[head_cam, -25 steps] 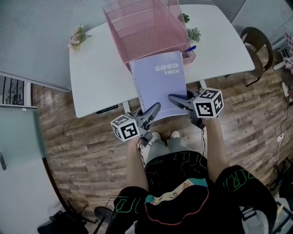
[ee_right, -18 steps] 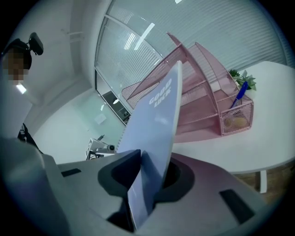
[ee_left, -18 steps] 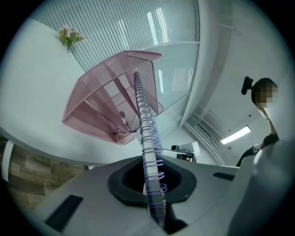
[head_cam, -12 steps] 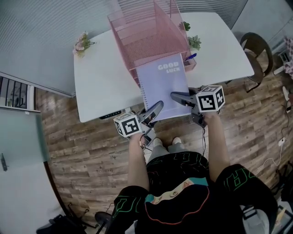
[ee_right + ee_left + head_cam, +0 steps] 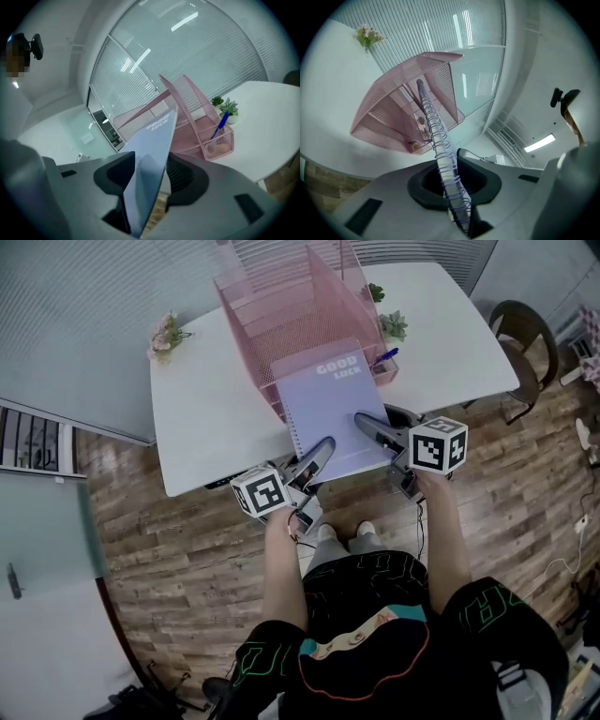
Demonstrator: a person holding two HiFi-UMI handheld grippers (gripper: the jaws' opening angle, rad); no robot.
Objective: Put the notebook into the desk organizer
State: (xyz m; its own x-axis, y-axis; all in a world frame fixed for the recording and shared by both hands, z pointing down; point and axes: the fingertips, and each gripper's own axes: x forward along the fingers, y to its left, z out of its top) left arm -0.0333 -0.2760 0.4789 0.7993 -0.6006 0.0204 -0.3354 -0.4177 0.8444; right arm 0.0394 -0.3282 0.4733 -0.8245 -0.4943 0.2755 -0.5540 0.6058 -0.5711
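A lavender spiral notebook (image 5: 336, 409) marked "GOOD LUCK" slants up from the table's near edge, its far edge inside the pink mesh desk organizer (image 5: 281, 306). My left gripper (image 5: 322, 448) holds the near corner on the spiral side. In the left gripper view the wire spiral (image 5: 440, 145) runs between its pads toward the organizer (image 5: 389, 117), and the jaws are starting to open. My right gripper (image 5: 366, 423) is at the notebook's near right edge with its jaws opening. In the right gripper view the cover (image 5: 150, 154) stands between the spread pads, a gap on the right side.
The white table (image 5: 216, 409) also carries a blue pen (image 5: 389, 357) in the organizer's small side cup, little potted plants (image 5: 394, 326) and a flower sprig (image 5: 167, 334). A dark chair (image 5: 525, 334) stands at the right. Wooden floor lies below the near table edge.
The notebook has slid forward, deeper into the organizer, with both grippers following it. The right gripper's jaws have spread apart from the cover.
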